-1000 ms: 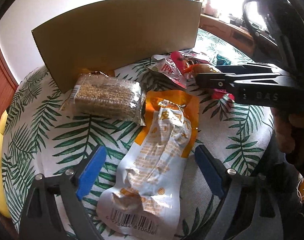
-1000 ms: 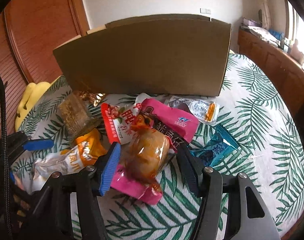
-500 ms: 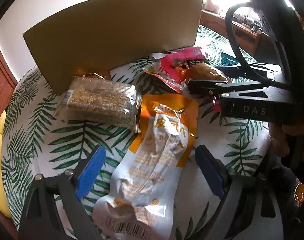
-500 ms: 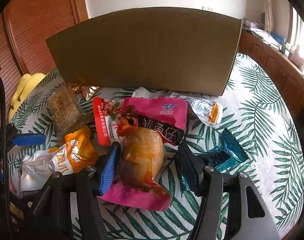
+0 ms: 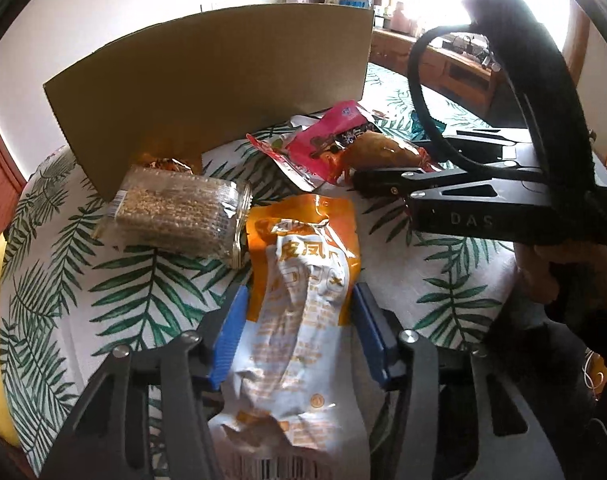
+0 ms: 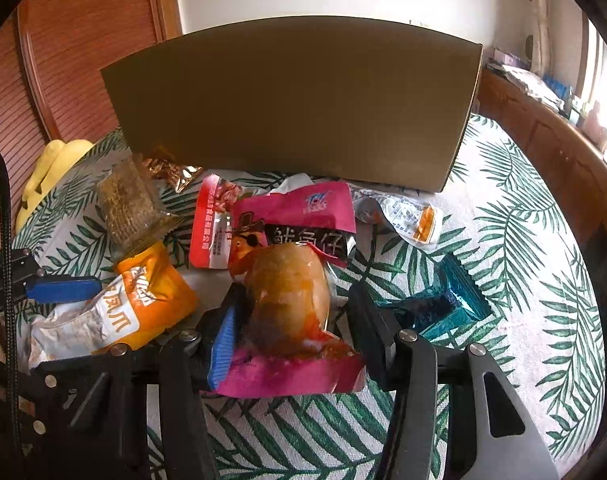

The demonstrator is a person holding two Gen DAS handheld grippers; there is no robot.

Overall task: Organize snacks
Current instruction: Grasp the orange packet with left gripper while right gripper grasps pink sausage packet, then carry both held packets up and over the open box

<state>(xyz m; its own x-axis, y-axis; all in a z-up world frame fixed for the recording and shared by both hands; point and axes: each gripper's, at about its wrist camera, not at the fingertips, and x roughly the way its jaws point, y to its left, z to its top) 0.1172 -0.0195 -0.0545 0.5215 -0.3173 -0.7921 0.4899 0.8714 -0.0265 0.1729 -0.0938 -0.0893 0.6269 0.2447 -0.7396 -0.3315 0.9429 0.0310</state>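
Orange-white snack pouch [image 5: 303, 300]: left gripper [image 5: 299, 336] fingers just closed, now clenched on it. Right gripper [image 6: 291, 332] fingers closing around brown vacuum-packed snack [image 6: 287, 292], grip uncertain. Both look ready for lift to cardboard box [image 6: 295, 108].

box [image 6: 295, 104]: matt brown cardboard
tablecloth [image 6: 523, 248]: woven cloth, leaf print
orange pouch [image 5: 303, 280]: glossy crinkly plastic
cabinet [image 6: 71, 40]: ribbed reddish wood

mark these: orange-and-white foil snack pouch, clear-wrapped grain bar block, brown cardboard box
orange-and-white foil snack pouch [image 5: 303, 280], left wrist view, printed middle.
clear-wrapped grain bar block [image 5: 175, 212], left wrist view, top face.
brown cardboard box [image 6: 295, 104], right wrist view, front wall.
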